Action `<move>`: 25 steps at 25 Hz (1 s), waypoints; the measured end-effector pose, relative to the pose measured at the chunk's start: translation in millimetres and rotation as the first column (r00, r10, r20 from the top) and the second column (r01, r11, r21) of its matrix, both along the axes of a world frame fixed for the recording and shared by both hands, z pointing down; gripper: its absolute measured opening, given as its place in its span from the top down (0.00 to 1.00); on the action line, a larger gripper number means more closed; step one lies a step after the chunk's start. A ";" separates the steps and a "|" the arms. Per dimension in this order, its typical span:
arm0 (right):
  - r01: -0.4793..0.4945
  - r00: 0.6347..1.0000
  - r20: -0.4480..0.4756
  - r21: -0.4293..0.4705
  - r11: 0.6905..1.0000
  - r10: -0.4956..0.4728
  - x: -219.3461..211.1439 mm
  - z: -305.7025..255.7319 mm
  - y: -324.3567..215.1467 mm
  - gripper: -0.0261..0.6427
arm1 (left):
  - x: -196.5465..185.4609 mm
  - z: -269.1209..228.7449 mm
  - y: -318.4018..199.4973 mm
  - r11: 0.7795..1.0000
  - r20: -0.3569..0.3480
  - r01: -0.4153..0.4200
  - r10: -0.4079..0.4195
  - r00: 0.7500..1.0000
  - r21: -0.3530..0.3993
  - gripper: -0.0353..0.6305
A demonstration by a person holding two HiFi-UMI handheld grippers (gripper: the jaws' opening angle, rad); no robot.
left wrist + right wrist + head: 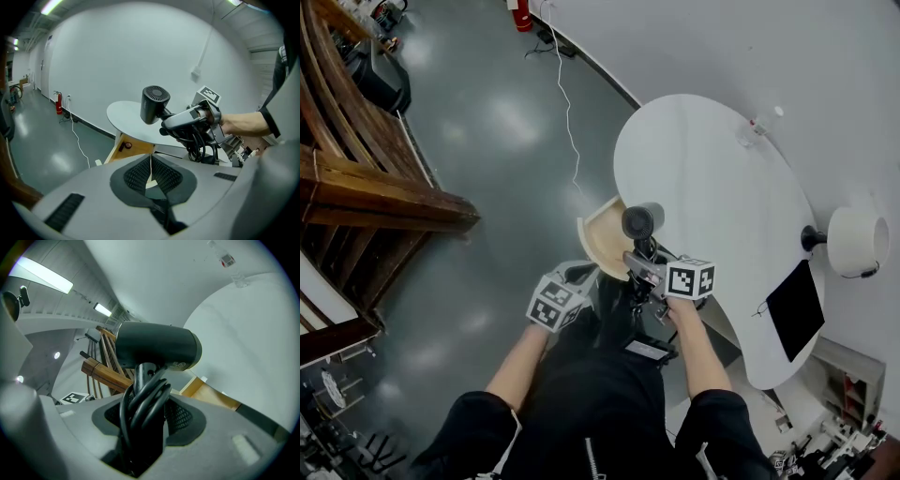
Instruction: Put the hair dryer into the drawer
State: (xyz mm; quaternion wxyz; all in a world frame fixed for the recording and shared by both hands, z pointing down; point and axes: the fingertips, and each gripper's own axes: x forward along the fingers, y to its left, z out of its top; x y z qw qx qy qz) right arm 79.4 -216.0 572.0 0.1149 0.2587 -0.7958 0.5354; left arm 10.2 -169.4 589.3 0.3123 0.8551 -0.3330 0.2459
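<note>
The black hair dryer [641, 222] hangs over the left edge of the white rounded table [712, 187]. My right gripper [643, 261] is shut on its handle and bundled black cord. In the right gripper view the dryer body [157, 347] fills the middle, and handle and cord run down between the jaws of the right gripper [142, 420]. The open wooden drawer [602, 240] juts out of the table's left side, right below the dryer. My left gripper [577, 279] is shut and holds nothing, beside and below the drawer. From it I see the dryer [154, 104] above the drawer [127, 146].
A clear bottle [759, 127] stands at the table's far edge. A white round object [858, 241] and a black flat pad [795, 309] are at the table's right. Wooden racks [366, 187] stand at left. A white cable [567, 122] trails across the grey floor.
</note>
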 end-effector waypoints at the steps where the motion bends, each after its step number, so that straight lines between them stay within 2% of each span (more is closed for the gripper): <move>1: 0.008 1.000 -0.011 0.006 1.000 -0.008 -0.8 1.5 -1.8 0.66 | -0.5 1.2 -1.4 1.000 0.000 0.003 -0.003 1.000 -0.002 0.93; 10: 0.090 0.990 -0.116 0.036 0.995 -0.086 -7.4 23.8 -8.5 0.66 | -2.8 11.4 -6.1 0.999 -0.001 0.022 -0.022 1.000 -0.026 0.93; 13: 0.131 0.977 -0.178 0.056 0.990 -0.120 -8.0 34.8 -10.7 0.66 | -3.3 15.2 -7.4 0.999 -0.003 0.029 -0.029 1.000 -0.035 0.93; 18: 0.231 0.929 -0.317 0.089 0.969 -0.192 -7.7 56.7 -12.2 0.66 | -3.9 21.3 -10.3 0.998 -0.003 0.038 -0.038 0.999 -0.052 0.93; 25: 0.325 0.860 -0.439 0.076 0.943 -0.261 -7.1 82.1 -9.1 0.66 | -7.9 30.3 -12.1 0.996 -0.001 0.050 -0.050 0.999 -0.073 0.93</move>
